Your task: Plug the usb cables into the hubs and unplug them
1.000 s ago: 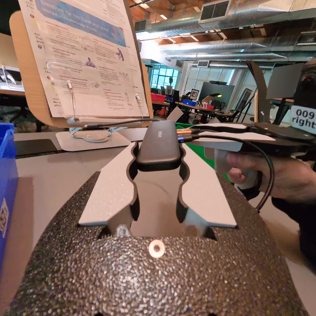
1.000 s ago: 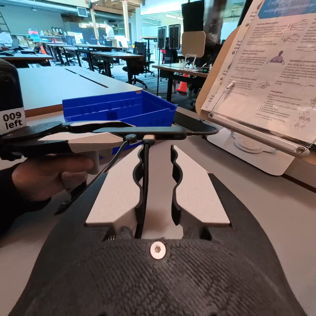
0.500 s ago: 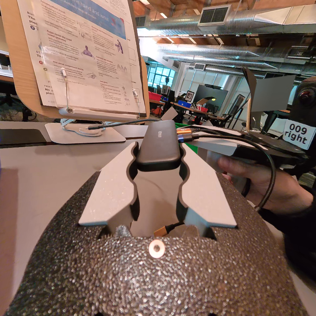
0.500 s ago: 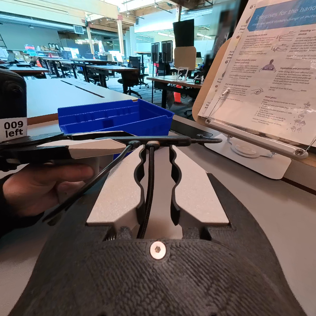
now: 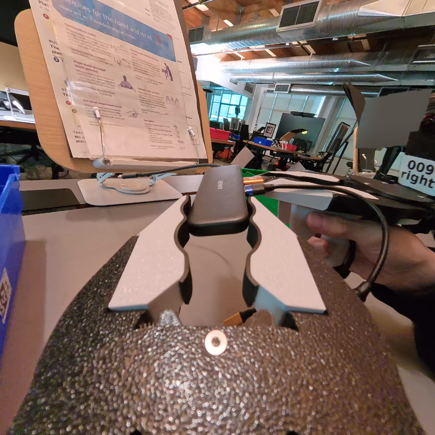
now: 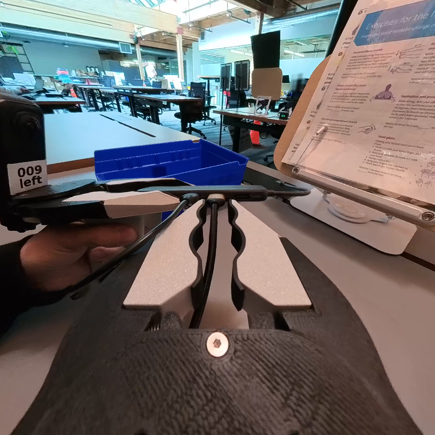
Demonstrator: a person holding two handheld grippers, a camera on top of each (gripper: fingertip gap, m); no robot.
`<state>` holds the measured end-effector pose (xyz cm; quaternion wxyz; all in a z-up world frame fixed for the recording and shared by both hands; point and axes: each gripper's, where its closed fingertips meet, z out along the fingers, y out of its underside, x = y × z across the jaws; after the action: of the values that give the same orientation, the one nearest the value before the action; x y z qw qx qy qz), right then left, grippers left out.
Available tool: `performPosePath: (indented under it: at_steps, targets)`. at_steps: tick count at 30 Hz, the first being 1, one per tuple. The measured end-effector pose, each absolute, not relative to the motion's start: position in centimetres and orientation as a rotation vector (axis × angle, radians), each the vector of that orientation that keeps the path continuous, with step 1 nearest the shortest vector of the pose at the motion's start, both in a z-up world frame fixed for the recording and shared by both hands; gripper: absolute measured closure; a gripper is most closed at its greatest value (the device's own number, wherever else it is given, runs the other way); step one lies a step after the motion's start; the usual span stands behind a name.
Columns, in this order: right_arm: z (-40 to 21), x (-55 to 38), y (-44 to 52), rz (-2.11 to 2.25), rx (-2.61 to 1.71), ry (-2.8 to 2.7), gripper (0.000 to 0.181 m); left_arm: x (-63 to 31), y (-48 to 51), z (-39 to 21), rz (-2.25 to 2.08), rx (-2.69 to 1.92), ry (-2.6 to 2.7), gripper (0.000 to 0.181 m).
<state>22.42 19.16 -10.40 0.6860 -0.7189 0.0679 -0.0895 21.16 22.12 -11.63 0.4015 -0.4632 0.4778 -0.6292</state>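
Dark hub [image 5: 217, 200] clamped in left gripper [image 5: 217, 226] jaws, held above bench [image 5: 77, 237]. Right gripper [image 6: 215, 211] jaws parted, straddling braided cable [image 6: 210, 247] without gripping. Orange-collared plug [image 5: 253, 180] now seated beside blue-collared plug [image 5: 251, 189]; insertion apparently complete, unplugging outstanding.

Blue plastic bin [image 5: 9, 235] was cut off by left edge in left wrist view. Printed sheet on wooden stand [image 6: 376, 106] ran past top and right edges in right wrist view. Braided black cable [image 6: 207, 270] vanished under right gripper body. Far end of orange-tipped loose plug [image 5: 237, 317] lay hidden behind left gripper finger.
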Motion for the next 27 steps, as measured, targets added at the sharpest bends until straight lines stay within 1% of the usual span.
performPosePath:
  at_steps: [4, 10, 15, 27]
  targets:
    - [-9.8, 22.3, 19.1, -0.200, -1.569, 0.147, 0.166, 21.1, 22.3, -11.6, -1.564, -1.163, 1.209, 0.136]
    - [-10.1, 22.4, 19.3, -0.162, -1.570, 0.161, 0.165, 21.1, 22.3, -11.5, -1.529, -1.145, 1.217, 0.136]
    - [-10.5, 22.3, 19.4, -0.159, -1.593, 0.140, 0.167, 21.0, 22.5, -11.6, -1.459, -1.128, 1.237, 0.136]
    - [-9.2, 22.0, 18.6, -0.146, -1.616, 0.037, 0.168, 20.3, 21.7, -9.3, -1.234, -0.973, 1.238, 0.136]
